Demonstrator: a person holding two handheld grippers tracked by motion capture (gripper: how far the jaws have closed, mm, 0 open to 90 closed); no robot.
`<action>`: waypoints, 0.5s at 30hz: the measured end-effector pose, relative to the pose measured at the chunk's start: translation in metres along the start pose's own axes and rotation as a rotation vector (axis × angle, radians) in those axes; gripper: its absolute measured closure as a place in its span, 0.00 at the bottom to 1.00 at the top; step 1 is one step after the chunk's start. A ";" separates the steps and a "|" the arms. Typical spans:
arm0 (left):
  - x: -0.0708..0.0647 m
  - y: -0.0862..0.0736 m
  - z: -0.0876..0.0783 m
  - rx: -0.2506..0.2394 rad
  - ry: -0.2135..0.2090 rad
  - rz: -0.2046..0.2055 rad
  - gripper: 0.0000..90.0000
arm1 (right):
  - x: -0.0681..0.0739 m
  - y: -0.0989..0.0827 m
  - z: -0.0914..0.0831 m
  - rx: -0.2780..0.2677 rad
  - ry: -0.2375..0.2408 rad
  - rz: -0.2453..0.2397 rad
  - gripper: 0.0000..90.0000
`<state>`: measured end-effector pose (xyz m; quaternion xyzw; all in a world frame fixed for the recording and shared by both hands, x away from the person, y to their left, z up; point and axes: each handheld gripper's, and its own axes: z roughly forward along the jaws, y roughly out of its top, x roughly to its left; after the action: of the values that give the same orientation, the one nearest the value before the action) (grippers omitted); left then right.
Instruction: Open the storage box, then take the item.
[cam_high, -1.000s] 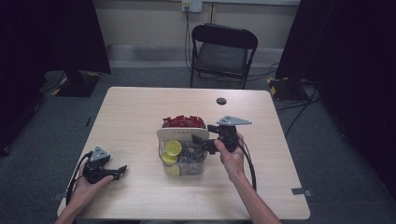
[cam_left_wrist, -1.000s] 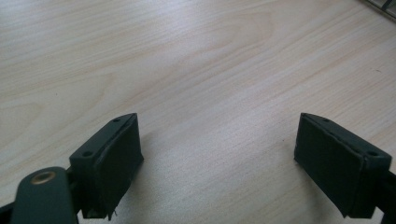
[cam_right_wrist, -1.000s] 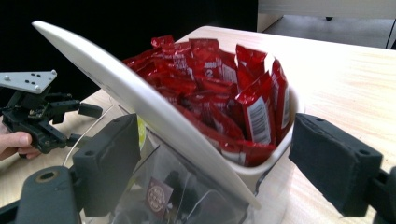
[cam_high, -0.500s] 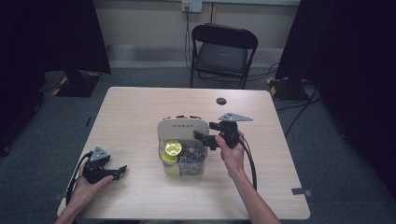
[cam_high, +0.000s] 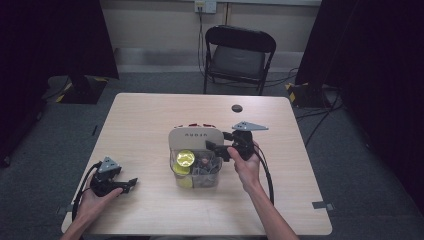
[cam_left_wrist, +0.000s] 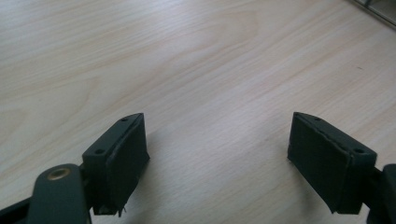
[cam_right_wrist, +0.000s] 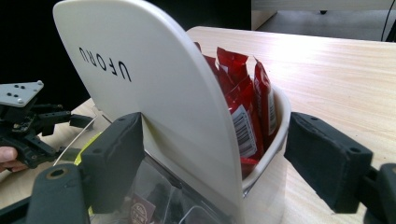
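A small two-part box (cam_high: 200, 176) stands mid-table. Its clear front holds a yellow round thing (cam_high: 185, 160) and small dark items. Red packets (cam_right_wrist: 243, 93) fill the white back part. The white lid (cam_right_wrist: 154, 93) marked UFORU stands tilted over them. My right gripper (cam_high: 216, 149) reaches in from the right. Its jaws have just been closing and straddle the lid and packets; one pad lies against the lid's face, the other stands free beyond the rim. My left gripper (cam_high: 131, 184) rests at the front left. Its jaws (cam_left_wrist: 217, 158) have just been closing over bare wood.
A small black round disc (cam_high: 236, 108) lies near the table's far edge. A black folding chair (cam_high: 240, 55) stands behind the table. The wooden tabletop (cam_high: 145, 125) stretches between the box and the left hand. Cables trail from both grippers toward the front edge.
The white lid has swung up and over the red packets, which showed openly one second ago. The right gripper stays beside the box and the left hand has not moved.
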<state>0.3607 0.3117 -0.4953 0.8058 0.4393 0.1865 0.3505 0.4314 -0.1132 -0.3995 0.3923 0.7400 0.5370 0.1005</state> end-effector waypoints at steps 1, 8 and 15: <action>0.000 0.000 0.000 0.000 0.000 0.000 0.22 | 0.000 0.000 0.000 0.000 0.000 0.000 0.22; -0.005 0.011 -0.013 -0.084 -0.049 -0.032 0.24 | 0.000 0.000 0.000 0.003 0.000 0.003 0.21; -0.014 0.019 -0.018 -0.128 -0.122 -0.027 0.27 | -0.001 0.002 0.001 0.005 0.006 0.004 0.20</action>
<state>0.3532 0.3001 -0.4693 0.7855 0.4153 0.1603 0.4300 0.4333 -0.1126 -0.3988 0.3925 0.7407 0.5367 0.0960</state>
